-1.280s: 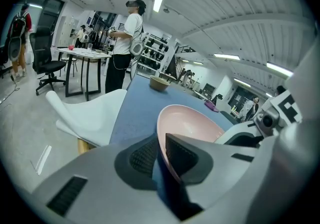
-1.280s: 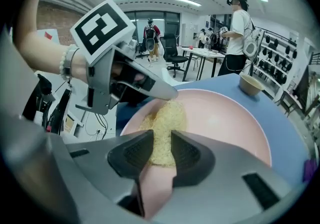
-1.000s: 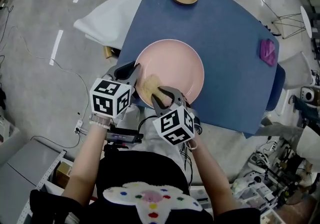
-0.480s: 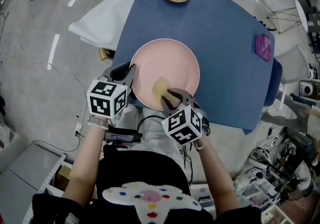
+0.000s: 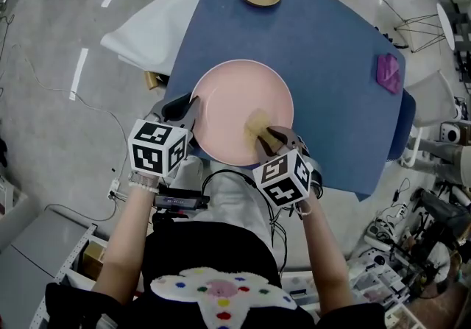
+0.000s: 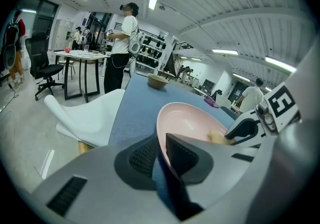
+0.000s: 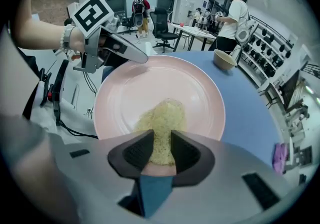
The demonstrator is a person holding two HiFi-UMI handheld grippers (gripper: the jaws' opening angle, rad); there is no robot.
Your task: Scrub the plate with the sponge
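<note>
Fingers (image 7: 136, 154) of right gripper (image 7: 161, 142) partly hide the sponge (image 7: 163, 115).

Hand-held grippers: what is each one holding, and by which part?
The left hand-held gripper clamps the pink plate by its near rim; the right hand-held gripper pinches the yellow sponge by its near end.

Glossy, smooth pink plate (image 5: 235, 99) — coarse, fibrous sponge (image 7: 162, 128) — matt blue tabletop (image 5: 331, 62).
</note>
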